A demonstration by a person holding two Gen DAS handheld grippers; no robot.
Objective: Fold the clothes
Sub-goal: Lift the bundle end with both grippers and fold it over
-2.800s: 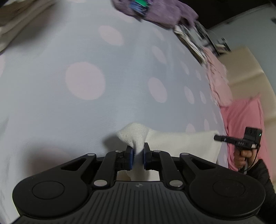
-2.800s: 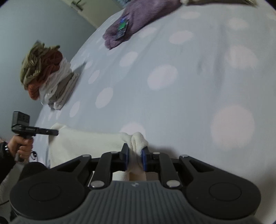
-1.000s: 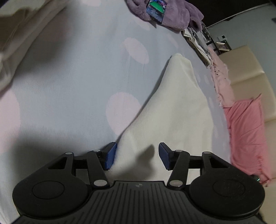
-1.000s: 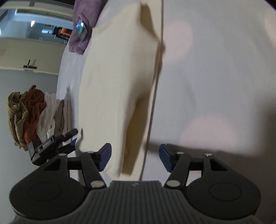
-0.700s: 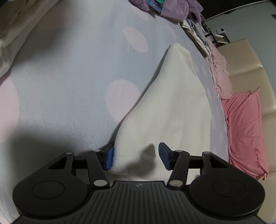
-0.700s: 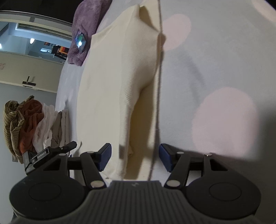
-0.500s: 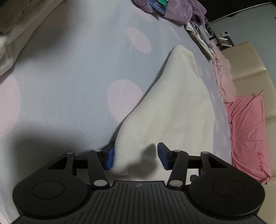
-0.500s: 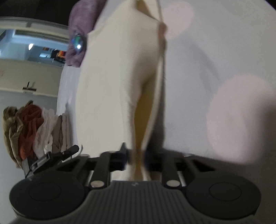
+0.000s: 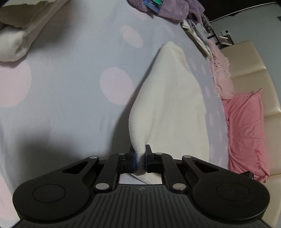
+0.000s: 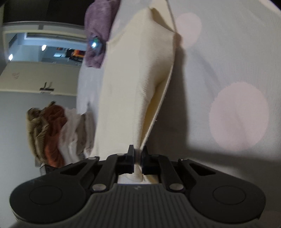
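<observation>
A cream knit garment (image 9: 168, 98) lies lengthwise on a pale blue bedsheet with pink dots (image 9: 70, 91). My left gripper (image 9: 140, 158) is shut on the near corner of the garment and pulls it up into a ridge. In the right wrist view the same garment (image 10: 133, 84) runs away from me, folded double with its lower layer's edge showing. My right gripper (image 10: 137, 158) is shut on its near corner and lifts it a little off the sheet (image 10: 228, 70).
A purple garment (image 9: 166, 8) with a small packet lies at the far end. Folded cream bedding (image 9: 21, 35) is at the left. A pink pillow (image 9: 245, 131) and beige sofa (image 9: 254, 61) are at the right. A pile of clothes (image 10: 52, 133) sits left.
Both grippers were open around the garment's near corners; both have closed on them. The cloth now rises toward the jaws.
</observation>
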